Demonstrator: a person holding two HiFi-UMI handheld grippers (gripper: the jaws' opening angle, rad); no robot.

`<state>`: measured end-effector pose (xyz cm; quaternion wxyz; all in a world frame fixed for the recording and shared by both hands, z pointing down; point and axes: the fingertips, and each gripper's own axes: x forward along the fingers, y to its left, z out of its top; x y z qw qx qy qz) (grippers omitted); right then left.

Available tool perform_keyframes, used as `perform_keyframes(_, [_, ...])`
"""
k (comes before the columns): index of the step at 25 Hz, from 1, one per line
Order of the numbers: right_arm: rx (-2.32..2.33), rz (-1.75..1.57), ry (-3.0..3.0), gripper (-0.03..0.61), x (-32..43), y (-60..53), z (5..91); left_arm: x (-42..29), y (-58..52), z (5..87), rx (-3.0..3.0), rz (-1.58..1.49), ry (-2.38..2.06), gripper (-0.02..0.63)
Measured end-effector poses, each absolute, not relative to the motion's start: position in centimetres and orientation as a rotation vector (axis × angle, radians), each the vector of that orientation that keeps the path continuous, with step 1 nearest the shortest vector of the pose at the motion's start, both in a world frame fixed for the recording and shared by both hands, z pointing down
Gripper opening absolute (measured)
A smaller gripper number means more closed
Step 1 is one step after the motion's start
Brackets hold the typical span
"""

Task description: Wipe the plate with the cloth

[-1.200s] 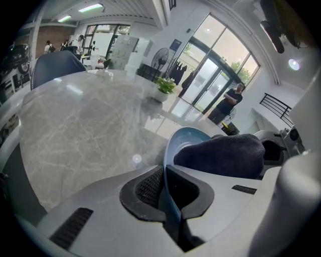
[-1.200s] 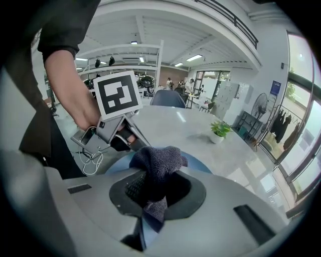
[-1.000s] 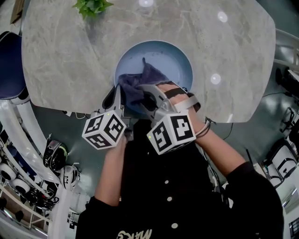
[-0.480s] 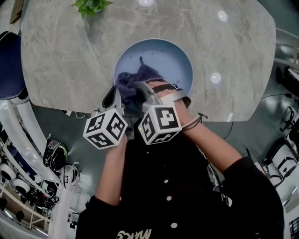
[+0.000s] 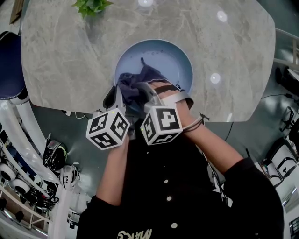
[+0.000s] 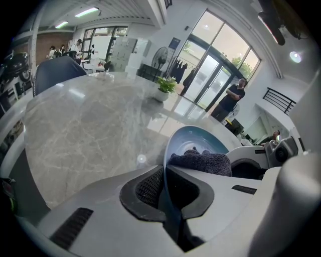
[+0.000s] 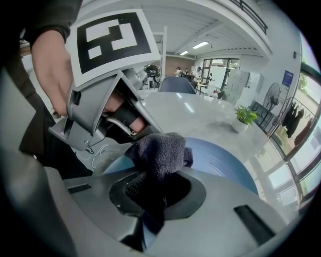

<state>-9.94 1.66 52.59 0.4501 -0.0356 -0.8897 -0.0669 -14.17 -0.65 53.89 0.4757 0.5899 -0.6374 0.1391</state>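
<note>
A light blue plate lies on the marble table near its front edge. My left gripper is shut on the plate's near left rim; in the left gripper view that rim runs edge-on between the pads of the left gripper. A dark blue cloth is bunched on the near left part of the plate. My right gripper is shut on the cloth, right beside the left one. In the right gripper view the cloth bulges up out of the right gripper over the plate.
The marble table carries a small potted plant at its far edge. A blue chair stands at the left. The table's near edge runs just under both grippers. A person stands far off by the glass doors.
My right gripper has slid left and a little down with the cloth, closing up beside the left gripper. The left gripper and the plate have stayed put.
</note>
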Motion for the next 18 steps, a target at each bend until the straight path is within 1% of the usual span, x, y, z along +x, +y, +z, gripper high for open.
perform_keyframes(18, [-0.097, -0.111, -2.1, 0.031, -4.9, 0.8, 52.9, -14.3, -0.6, 53.9, 1.438, 0.342, -1.566, 0.028])
